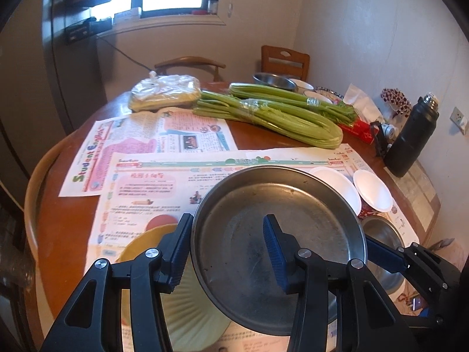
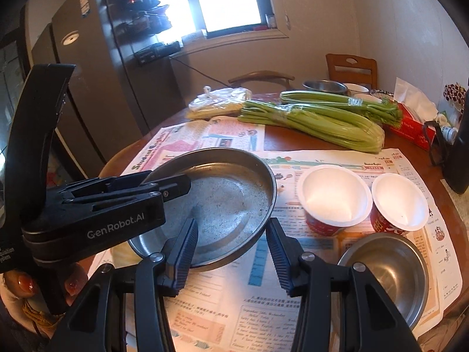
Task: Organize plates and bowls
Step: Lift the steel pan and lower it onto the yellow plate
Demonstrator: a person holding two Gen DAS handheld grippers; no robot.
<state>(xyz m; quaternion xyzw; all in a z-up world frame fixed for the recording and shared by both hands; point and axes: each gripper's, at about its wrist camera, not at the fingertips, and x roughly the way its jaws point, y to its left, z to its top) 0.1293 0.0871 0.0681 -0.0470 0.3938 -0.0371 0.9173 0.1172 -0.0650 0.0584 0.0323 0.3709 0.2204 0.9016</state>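
- The round brown wooden table curves away at your near left edge. Its far edge is crowded, and a wall closes in the right side.
- Printed newspaper sheets, flat and thin, cover the near half of the table. The widest open patch is the sheet near the front edge, between the grippers.
- The round, shallow, scuffed grey metal pan is tilted and held off the paper, near the front edge, left of centre.
- Your left gripper is clamped across the pan's left rim, one ridged blue pad outside and one inside.
- Your right gripper is closed on the pan's near right rim in the same way.
- Two taped bundles of long green celery lie across the far middle.
- A pale green ribbed plate sits under the pan's left side, with a yellow plate just left of it.
- A small smooth steel bowl stands near the front right edge.
- Two red paper bowls with white insides stand side by side just behind the steel bowl.
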